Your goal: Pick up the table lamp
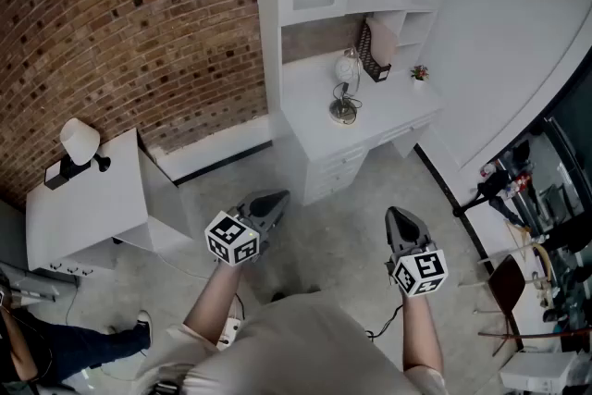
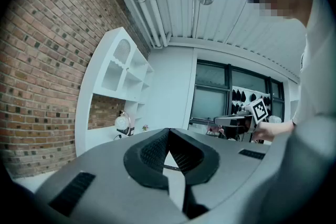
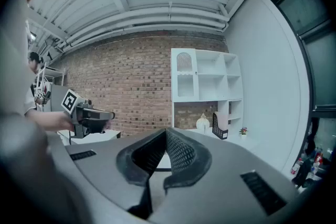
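A table lamp (image 1: 345, 91) with a round pale globe and a metal base stands on the white desk (image 1: 314, 136) under the shelf unit. It also shows small in the left gripper view (image 2: 122, 122) and in the right gripper view (image 3: 202, 123). A second lamp (image 1: 80, 142) with a white shade sits on the white cabinet (image 1: 88, 213) at the left. My left gripper (image 1: 279, 196) (image 2: 168, 131) and right gripper (image 1: 394, 213) (image 3: 166, 131) are held level in front of me over the floor, well short of the desk. Both are shut with nothing between the jaws.
A black mesh file holder (image 1: 375, 52) and a tiny potted plant (image 1: 420, 72) stand on the desk to the right of the globe lamp. The brick wall (image 1: 139, 23) runs behind the cabinet. A person's legs (image 1: 65, 345) show at lower left, chairs (image 1: 513, 282) at right.
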A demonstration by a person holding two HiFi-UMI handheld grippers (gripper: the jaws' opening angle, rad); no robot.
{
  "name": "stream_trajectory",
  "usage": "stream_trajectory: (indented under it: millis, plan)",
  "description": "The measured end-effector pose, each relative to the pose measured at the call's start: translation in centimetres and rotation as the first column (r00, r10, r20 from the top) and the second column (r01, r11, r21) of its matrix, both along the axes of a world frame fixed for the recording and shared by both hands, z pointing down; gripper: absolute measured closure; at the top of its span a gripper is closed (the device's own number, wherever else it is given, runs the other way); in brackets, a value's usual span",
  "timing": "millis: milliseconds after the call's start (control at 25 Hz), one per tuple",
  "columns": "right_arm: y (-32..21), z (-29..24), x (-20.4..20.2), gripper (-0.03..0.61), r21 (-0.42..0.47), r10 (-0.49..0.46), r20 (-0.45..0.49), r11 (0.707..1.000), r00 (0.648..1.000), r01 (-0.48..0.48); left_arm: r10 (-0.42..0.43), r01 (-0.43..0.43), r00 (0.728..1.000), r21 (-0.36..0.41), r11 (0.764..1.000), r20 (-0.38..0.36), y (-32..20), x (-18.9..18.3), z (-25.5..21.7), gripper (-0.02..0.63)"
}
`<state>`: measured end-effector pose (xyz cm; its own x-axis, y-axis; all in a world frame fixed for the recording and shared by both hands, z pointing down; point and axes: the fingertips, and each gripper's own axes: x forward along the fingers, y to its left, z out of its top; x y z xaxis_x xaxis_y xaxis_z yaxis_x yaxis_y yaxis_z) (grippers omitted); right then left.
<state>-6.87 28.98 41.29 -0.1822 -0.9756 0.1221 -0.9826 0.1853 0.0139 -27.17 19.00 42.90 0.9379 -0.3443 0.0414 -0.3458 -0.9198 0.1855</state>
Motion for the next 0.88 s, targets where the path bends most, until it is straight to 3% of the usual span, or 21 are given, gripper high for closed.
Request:
stream_trajectory:
  millis: [880]
  plan:
    - [0.8,-0.2,1.1,0.565,0.009,-0.002,0.017,1.000,1.000,0.001,0.004,-0.005,1.000,-0.028,1.000,-0.015,1.6,2.0,0.0,0.595]
